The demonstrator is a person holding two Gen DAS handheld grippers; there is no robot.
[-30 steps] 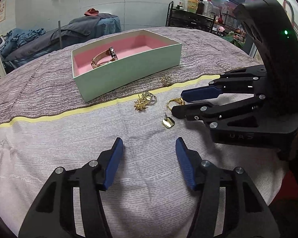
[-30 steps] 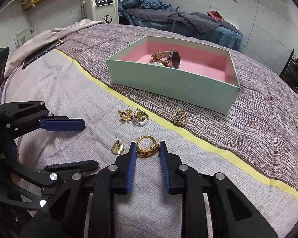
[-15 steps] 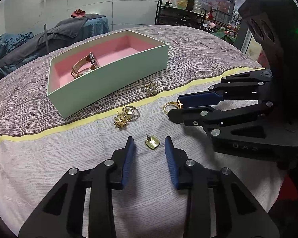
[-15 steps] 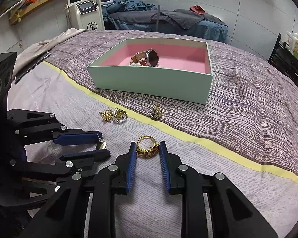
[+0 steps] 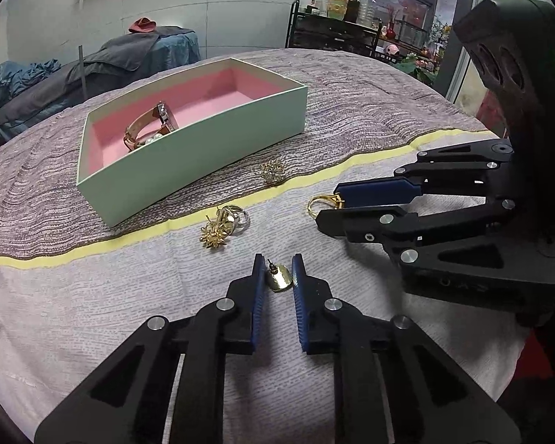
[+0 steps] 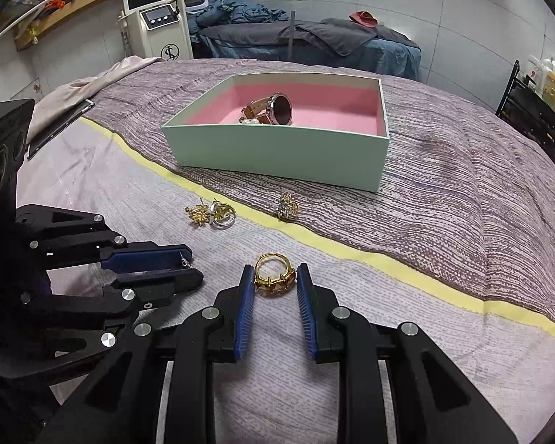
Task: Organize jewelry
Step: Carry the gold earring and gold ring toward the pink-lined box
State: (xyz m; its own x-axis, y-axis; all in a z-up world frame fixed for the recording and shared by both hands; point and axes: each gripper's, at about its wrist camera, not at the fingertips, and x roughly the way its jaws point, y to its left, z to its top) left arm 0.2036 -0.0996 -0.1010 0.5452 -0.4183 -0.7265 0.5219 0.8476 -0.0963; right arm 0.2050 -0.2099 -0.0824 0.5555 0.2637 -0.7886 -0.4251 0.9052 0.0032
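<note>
Over the last second the left tongs moved in and narrowed around the flat gold earring on the bedspread (pads about touching, so pickup looks imminent). The right tongs bracket the chunky gold ring, apparently gripping. Both lie short of the mint box.

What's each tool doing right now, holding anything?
Left tool: nearly closed around the earring; a firm grip cannot be told.
Right tool: nearly closed around the ring; grip also unclear.
</note>
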